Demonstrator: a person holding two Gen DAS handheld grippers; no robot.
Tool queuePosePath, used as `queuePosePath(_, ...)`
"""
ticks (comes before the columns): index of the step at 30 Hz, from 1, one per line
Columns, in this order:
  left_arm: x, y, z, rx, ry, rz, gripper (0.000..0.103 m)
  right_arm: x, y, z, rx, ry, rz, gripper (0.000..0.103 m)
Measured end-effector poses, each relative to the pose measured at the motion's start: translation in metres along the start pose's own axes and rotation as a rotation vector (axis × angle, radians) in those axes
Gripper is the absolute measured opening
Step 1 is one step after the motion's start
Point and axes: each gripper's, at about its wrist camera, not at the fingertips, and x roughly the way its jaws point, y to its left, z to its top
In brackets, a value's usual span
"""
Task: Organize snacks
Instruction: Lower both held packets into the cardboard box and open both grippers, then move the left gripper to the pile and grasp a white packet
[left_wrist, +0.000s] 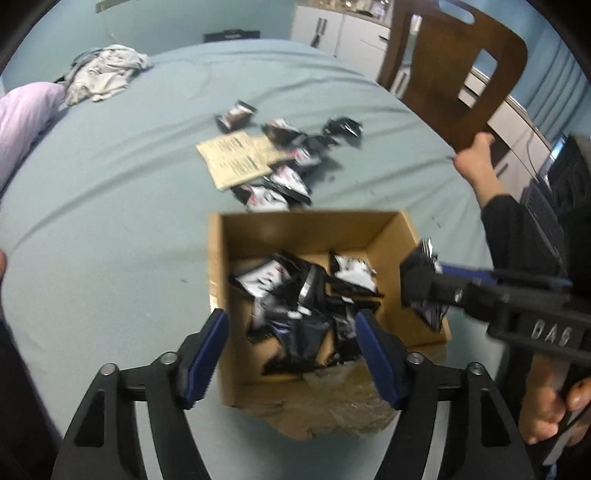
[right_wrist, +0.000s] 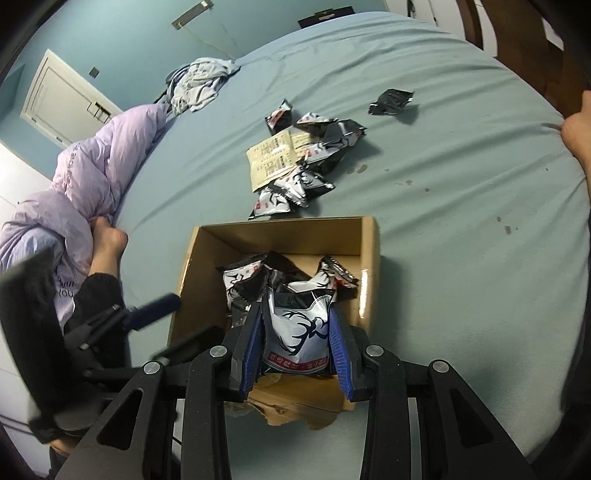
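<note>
The right gripper (right_wrist: 297, 345) pinched a white packet (right_wrist: 299, 332) over the box (right_wrist: 369, 266). The left gripper (left_wrist: 291, 356) hung spread and empty above the packets in the box (left_wrist: 295, 291). At twelve o'clock beyond the box, loose packets (right_wrist: 295, 177) lay on the bed (right_wrist: 461, 184) beside a paper (right_wrist: 273, 155).

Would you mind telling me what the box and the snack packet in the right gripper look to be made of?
Box: plain brown cardboard, matte, torn ragged at its near edge. Snack packet: likely glossy plastic film, crinkled, with crimped seams.
</note>
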Motion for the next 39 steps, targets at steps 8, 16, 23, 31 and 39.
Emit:
queuePosePath(8,0.003,0.044,0.003,-0.133,0.008,0.091,0.079,0.030,0.027,0.002,-0.058,0.095,0.003,0.033)
queuePosePath(16,0.001,0.062,0.000,-0.192,0.012,0.123,0.079,0.070,0.047,0.003,-0.062,0.181,0.010,0.036)
queuePosePath(23,0.001,0.064,0.000,-0.209,0.013,0.120,0.079,0.049,0.030,0.014,0.035,0.109,0.056,0.064)
queuePosePath(31,0.001,0.057,0.011,-0.183,0.016,0.120,0.079,-0.005,-0.024,0.016,0.168,-0.034,0.111,0.075)
queuePosePath(39,0.022,0.038,0.045,-0.116,0.105,0.038,0.079,-0.013,-0.056,0.009,0.248,-0.021,0.063,0.075)
